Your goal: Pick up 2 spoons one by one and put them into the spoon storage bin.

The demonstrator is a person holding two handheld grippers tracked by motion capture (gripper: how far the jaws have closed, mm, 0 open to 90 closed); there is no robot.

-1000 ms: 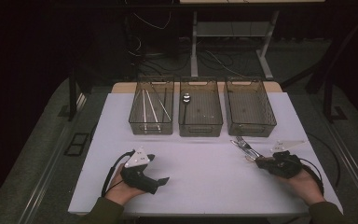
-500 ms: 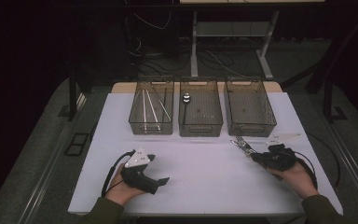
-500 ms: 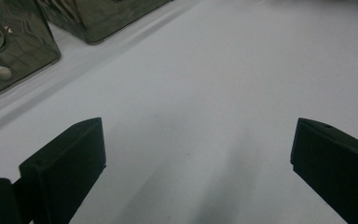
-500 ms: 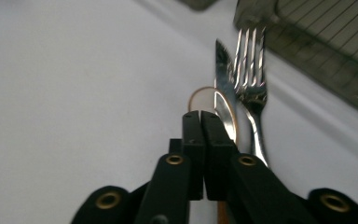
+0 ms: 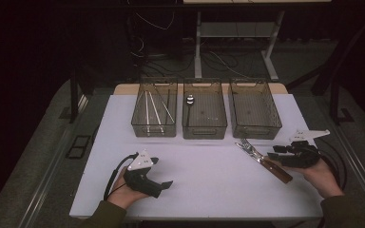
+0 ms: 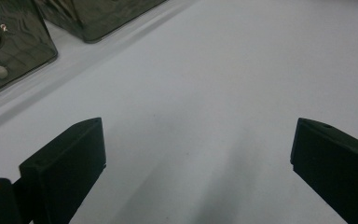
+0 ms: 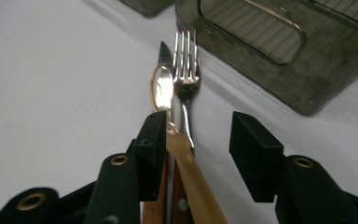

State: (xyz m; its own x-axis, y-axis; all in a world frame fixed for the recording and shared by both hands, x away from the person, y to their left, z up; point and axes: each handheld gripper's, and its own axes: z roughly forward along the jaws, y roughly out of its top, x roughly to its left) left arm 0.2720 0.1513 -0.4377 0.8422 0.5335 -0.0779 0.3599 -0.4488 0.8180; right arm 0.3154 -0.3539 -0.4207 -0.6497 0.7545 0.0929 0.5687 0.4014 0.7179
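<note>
Cutlery (image 7: 177,116) between right hand-held gripper (image 7: 193,149), unmarked.

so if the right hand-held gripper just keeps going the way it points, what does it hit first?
Probably the cutlery bundle already lying between its jaws, which have just been opening: spoon, fork and knife. Beyond those stands the wall of the right-hand bin. Depth is hard to judge.

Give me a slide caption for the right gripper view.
Open right gripper around bundled silver fork, gold spoon, wooden-handled knife.
</note>
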